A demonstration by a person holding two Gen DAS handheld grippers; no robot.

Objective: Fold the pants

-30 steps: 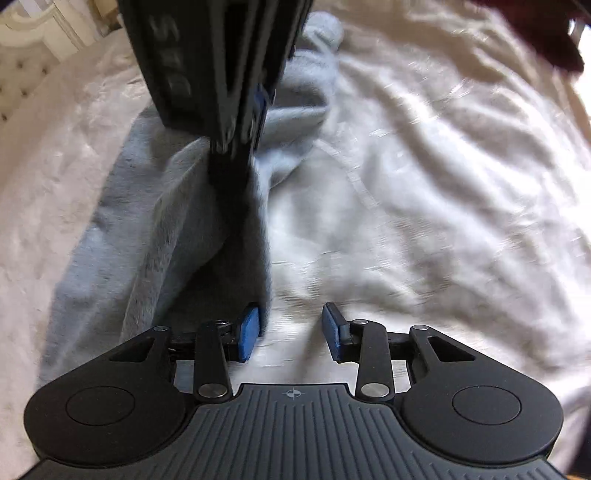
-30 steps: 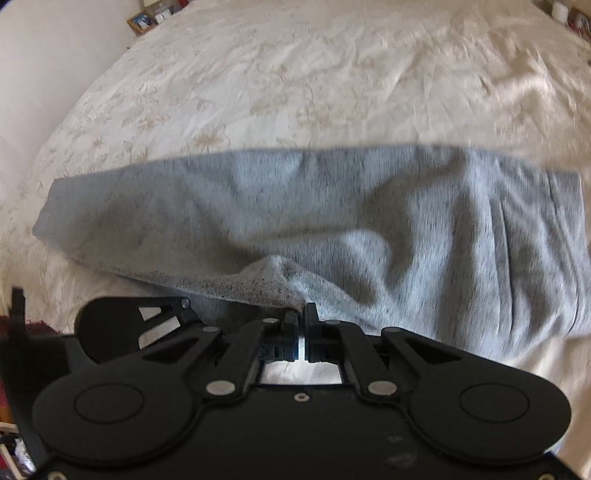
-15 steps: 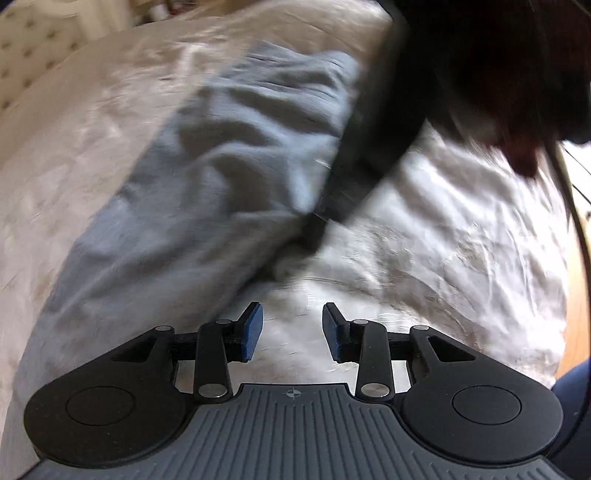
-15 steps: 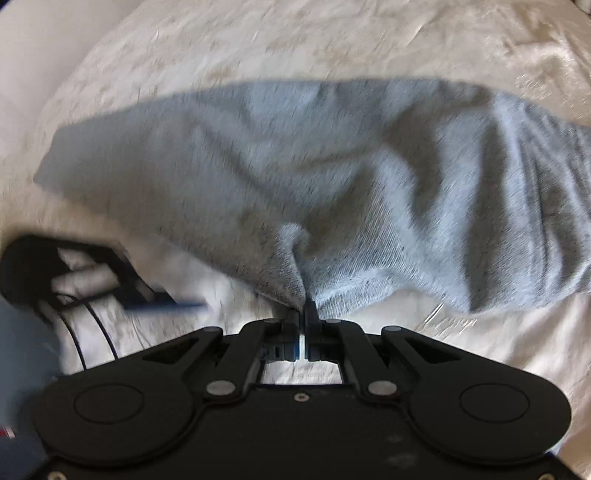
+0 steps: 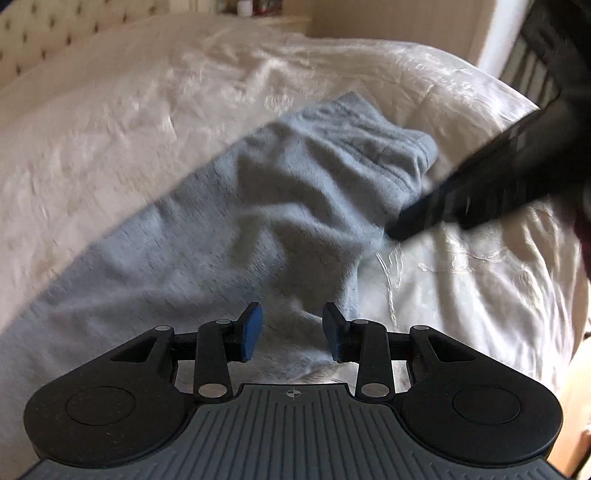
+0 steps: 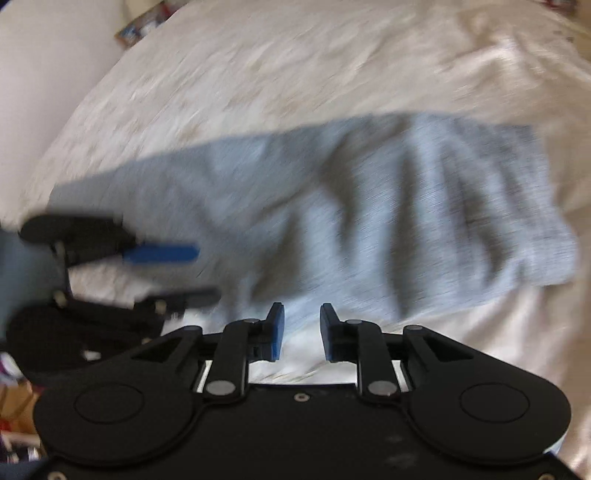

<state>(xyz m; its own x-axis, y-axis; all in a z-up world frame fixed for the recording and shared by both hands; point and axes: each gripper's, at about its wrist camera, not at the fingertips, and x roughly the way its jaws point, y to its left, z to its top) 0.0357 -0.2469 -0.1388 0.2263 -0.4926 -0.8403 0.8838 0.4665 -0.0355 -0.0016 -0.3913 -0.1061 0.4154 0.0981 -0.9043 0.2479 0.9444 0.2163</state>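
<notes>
Pants [image 5: 258,221] lie across the bedspread [image 5: 147,122], running from 8 o'clock up to 1 o'clock in the left wrist view, waistband end far. The left gripper [image 5: 291,336] sits at 6 o'clock over their near edge, jaws apart; the right gripper [image 5: 480,188] comes in from 3 o'clock beside the waistband end. A headboard [image 5: 44,33] stands behind at 11 o'clock. In the right wrist view the pants [image 6: 369,214] stretch from 9 to 3 o'clock ahead of the right gripper [image 6: 298,332], with the left gripper [image 6: 173,273] at 9 o'clock.

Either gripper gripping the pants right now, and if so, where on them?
Nothing is held. The left gripper and right gripper are both open over the grey pants, which lie loose on the bed.
</notes>
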